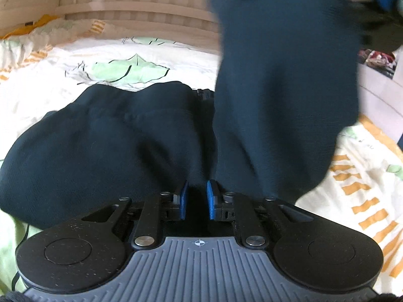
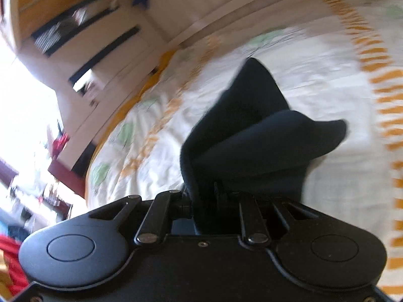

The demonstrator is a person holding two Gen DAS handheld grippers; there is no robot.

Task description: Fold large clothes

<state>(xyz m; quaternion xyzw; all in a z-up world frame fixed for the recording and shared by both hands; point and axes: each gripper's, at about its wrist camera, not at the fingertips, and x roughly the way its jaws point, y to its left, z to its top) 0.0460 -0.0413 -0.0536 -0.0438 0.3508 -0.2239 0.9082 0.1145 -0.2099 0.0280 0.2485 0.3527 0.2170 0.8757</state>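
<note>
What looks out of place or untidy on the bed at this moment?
The dark garment is bunched in a heap on the bedspread, not flat, and one part hangs lifted in the air. The right gripper is shut on it. Nothing looks spilled or damaged.

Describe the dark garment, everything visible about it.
The dark navy garment looks like soft, thick knit or fleece. Its bulk lies bunched on the white bedspread with green leaf and orange stripe prints. One part is raised up in front of the left wrist camera, blurred. The left gripper pinches a fold; the right gripper is clamped on another part, lifted above the bed.
</note>
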